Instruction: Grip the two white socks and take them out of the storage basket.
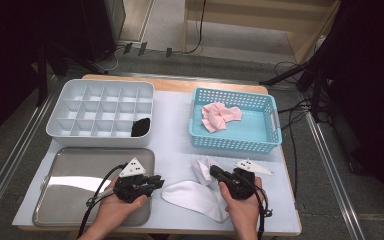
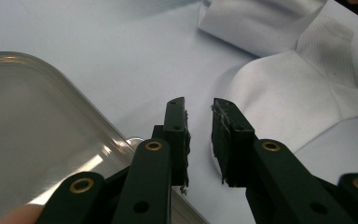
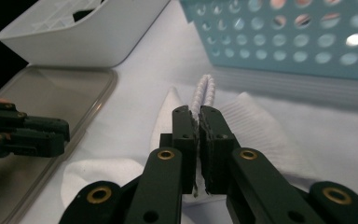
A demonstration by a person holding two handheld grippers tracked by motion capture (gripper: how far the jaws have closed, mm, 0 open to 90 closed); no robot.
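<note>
My right claw (image 3: 199, 114) pinches the white sock's (image 1: 196, 196) ribbed cuff to lift it; my left claw (image 2: 199, 108) waits narrow and empty beside the tray (image 1: 60, 172).

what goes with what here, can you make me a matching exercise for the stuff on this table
Things:
1. white sock
2. pink cloth
3. black item
4. left hand-held gripper

Places or states:
a. in the teal basket
b. in a corner compartment of the white divided box
c. over the edge of the metal tray
d. cuff pinched by the right hand-held gripper

Pairs: 1-d, 2-a, 3-b, 4-c
</note>
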